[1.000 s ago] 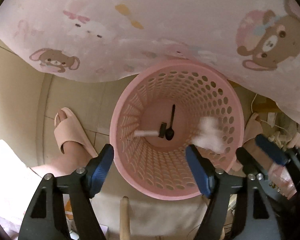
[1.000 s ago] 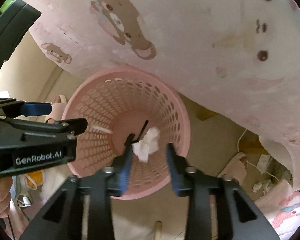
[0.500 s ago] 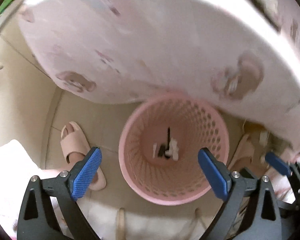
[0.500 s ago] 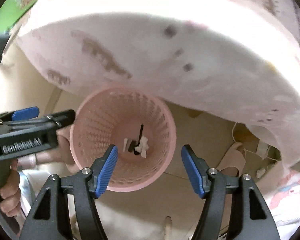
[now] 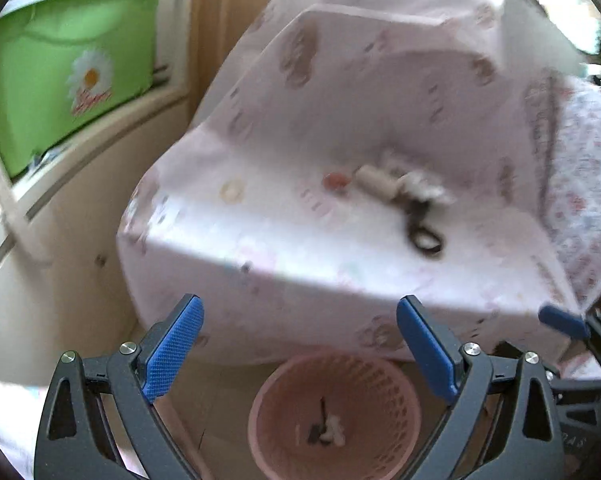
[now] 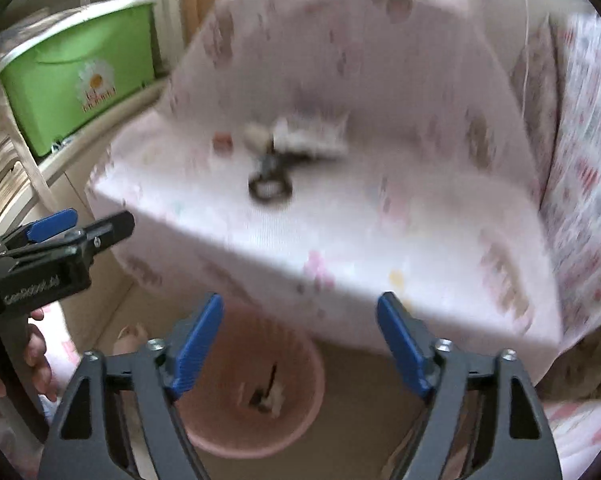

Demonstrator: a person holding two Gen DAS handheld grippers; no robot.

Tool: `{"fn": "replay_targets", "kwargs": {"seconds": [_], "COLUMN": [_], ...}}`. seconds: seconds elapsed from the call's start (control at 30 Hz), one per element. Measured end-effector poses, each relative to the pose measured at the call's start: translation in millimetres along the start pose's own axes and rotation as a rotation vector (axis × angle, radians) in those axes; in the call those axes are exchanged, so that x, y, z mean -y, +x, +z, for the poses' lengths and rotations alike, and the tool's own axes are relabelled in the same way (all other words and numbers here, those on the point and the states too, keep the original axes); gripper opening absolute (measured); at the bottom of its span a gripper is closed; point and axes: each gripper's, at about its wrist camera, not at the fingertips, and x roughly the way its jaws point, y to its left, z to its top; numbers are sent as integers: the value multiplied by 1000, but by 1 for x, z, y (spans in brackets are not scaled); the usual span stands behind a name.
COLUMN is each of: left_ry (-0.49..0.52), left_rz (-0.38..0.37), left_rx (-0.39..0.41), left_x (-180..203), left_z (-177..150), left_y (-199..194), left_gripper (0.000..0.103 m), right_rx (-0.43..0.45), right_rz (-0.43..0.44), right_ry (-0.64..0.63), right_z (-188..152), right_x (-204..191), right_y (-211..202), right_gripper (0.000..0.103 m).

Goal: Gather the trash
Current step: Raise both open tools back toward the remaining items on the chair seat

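Observation:
A pink perforated basket (image 5: 260, 432) stands on the floor below the table's edge; it also shows in the right wrist view (image 6: 304, 408). Inside lie a black spoon and a white tissue wad (image 5: 334, 434). On the pink bear-print tablecloth (image 5: 300, 240) lie blurred items: a black ring-shaped thing (image 5: 424, 238), a white crumpled piece (image 5: 420, 188), a cream cylinder (image 5: 374, 182) and a small red piece (image 5: 336, 180). My left gripper (image 5: 300, 352) is open and empty, high above the basket. My right gripper (image 6: 300, 344) is open and empty too.
A green plastic tub (image 5: 56, 76) with a daisy print stands on a ledge at the upper left. The left gripper shows at the left of the right wrist view (image 6: 60, 248). Patterned fabric (image 5: 580, 208) hangs at the right.
The tissue wad left my right gripper and fell into the basket. Both grippers opened wide and rose from over the basket, so the tabletop has come into view.

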Motion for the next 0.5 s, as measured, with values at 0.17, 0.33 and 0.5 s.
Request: {"fn": "replay_targets", "kwargs": {"seconds": [0.17, 0.33, 0.5], "left_ry": [24, 68, 16], "left_rz": [43, 75, 39], "left_rx": [9, 96, 138], "left_x": [6, 13, 14], "left_z": [2, 4, 24], "left_y": [-5, -17, -15], "left_gripper": [97, 97, 101], "right_rx": [124, 139, 89], "right_rz": [-99, -174, -127], "right_ry": [-43, 56, 64], "right_z": [12, 18, 28], "right_x": [0, 11, 25], "right_y": [-10, -12, -2], "right_gripper": [86, 86, 84]}}
